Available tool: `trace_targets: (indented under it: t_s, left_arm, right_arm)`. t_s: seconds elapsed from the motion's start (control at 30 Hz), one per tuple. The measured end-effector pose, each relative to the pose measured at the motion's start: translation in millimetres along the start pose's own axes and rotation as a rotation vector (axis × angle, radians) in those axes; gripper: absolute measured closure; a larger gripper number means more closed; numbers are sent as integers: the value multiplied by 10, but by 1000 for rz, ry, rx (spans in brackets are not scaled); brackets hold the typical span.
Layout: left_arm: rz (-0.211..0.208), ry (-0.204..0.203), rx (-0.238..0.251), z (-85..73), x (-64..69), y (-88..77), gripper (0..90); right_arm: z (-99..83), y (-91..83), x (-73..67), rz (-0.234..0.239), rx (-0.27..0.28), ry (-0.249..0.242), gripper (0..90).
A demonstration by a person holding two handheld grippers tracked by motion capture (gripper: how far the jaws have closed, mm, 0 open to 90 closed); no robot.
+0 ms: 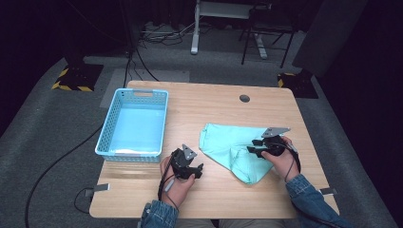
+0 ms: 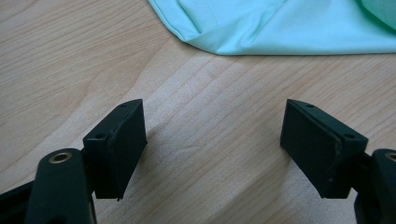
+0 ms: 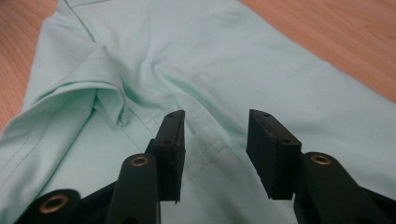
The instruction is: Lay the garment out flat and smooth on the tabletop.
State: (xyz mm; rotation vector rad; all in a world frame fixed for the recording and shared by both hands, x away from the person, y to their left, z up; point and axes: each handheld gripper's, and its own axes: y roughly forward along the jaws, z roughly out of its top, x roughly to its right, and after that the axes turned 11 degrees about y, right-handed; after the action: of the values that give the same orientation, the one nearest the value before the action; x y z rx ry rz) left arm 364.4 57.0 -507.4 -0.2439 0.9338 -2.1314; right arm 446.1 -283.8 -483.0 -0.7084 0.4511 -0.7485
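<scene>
Basket [image 1: 114,124] stands at the desk's [image 1: 214,109] left. Left gripper [image 2: 212,142] rests on bare wood short of the cloth [image 1: 228,142], fingers released. Right gripper [image 3: 214,151] hovers over the mint cloth on the desk's right half, fingers apart, nothing clamped. Advice: lower onto a fold edge, pinch one layer cleanly before lifting.

We can read no text, label, brand or number anywhere, neither on the worktop [image 1: 214,102] nor on anything lying upon it.
</scene>
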Motion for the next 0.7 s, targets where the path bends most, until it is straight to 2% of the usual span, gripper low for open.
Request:
trace_targets:
  t_s: [0.07,0.17,0.23,0.43,0.7]
  left_arm:
    - [0,0,1,0,0,0,224]
    - [0,0,1,0,0,1,224]
    - [0,0,1,1,-1,2,224]
    - [0,-1,1,2,-1,3,223]
    - [-1,1,1,9,-4,11,223]
  right_arm:
    - [-34,56,-13,0,-22,-8,647]
    - [-61,60,-32,-3,-13,-8,791]
    - [-60,50,-55,-6,-19,-30,861]
    - [-36,-85,-96,-11,8,-48,872]
    - [-100,-439,-93,-18,59,-38,870]
